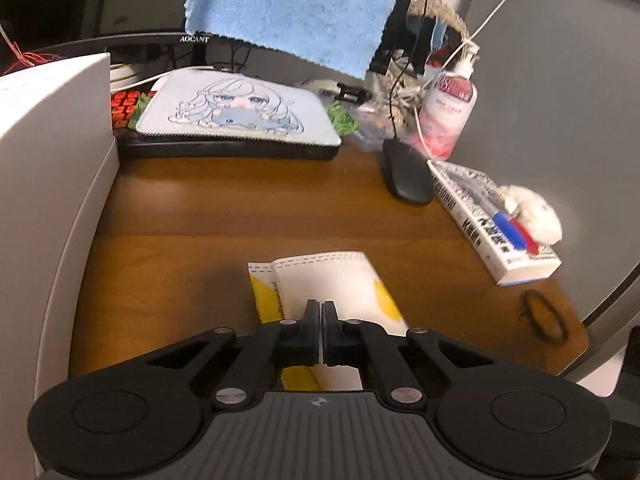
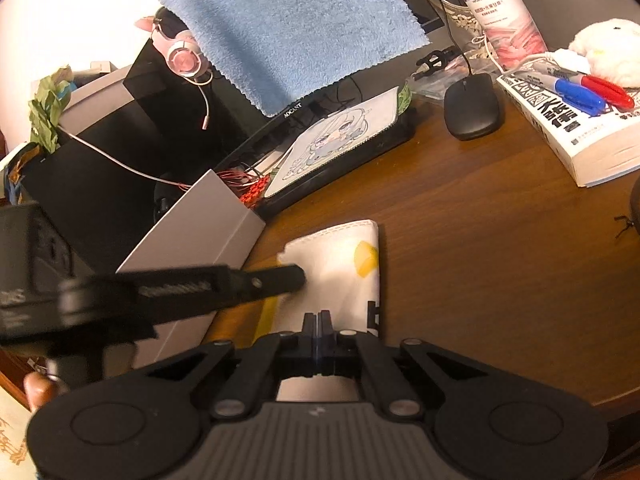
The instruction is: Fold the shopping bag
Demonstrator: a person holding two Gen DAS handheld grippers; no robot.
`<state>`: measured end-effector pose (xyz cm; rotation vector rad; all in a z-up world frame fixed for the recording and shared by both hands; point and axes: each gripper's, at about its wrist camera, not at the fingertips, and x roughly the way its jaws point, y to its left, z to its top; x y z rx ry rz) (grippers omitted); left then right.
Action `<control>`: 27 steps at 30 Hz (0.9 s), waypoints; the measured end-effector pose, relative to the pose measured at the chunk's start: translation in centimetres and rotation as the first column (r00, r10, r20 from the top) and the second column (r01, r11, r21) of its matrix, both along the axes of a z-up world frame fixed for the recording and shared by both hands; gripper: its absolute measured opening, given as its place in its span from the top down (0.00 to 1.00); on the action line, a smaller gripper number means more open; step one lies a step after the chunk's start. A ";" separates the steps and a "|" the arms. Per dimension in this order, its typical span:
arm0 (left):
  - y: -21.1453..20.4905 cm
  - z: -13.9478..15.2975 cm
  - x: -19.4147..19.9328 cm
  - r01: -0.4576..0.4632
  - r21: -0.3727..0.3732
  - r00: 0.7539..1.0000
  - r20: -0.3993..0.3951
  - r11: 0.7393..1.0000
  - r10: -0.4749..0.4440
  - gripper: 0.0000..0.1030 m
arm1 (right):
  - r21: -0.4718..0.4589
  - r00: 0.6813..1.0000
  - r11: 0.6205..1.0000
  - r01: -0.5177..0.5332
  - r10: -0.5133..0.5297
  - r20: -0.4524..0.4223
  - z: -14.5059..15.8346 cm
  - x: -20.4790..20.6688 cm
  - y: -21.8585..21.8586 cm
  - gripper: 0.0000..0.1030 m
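Already the shopping bag (image 1: 332,280) lay as a narrow folded packet on the bare wood near the front edge of the desk (image 1: 224,216), white with yellow patches and a stitched hem at its far end. At the left edge of the desk we saw a grey box (image 1: 48,152), its wall close beside the packet. Next came our left gripper (image 1: 321,307), fingers drawn fully together with no gap between them; its tips sat on or just over the near half of the bag, and we could not tell whether any cloth was pinched between them. In the right wrist view that gripper reached in from the left, its tip resting on the packet's left side. Our right gripper (image 2: 319,318) was likewise drawn together, poised over the near end of the bag (image 2: 340,264), and again we could not tell whether it held any fabric. Toward the back edge of the desk lay a printed mat (image 1: 240,114), with a mouse (image 1: 408,176) to its right and a book (image 1: 492,220) at the right edge, well apart from the work.

We judged the folding to be late, in the pressing-flat stage. The next move would call for one last fold end over end, or a firm stroke along the crease while one gripper pinned the packet.
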<state>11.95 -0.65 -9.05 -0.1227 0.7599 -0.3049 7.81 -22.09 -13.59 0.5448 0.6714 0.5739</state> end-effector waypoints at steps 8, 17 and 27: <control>0.2 -0.4 -0.4 0.005 0.010 1.000 0.019 1.000 -0.006 0.97 | -0.011 1.000 1.000 -0.015 0.015 0.018 0.5 -0.3 0.0 0.98; 0.9 -0.5 0.0 0.020 -0.038 1.000 0.005 0.999 -0.020 0.97 | -0.305 0.954 0.945 0.116 -0.021 0.298 5.4 -4.3 0.3 0.41; 1.5 -0.7 0.3 0.030 -0.075 1.000 -0.005 0.997 -0.031 0.97 | -0.491 0.872 0.829 0.266 0.011 0.490 6.0 -5.8 1.2 0.12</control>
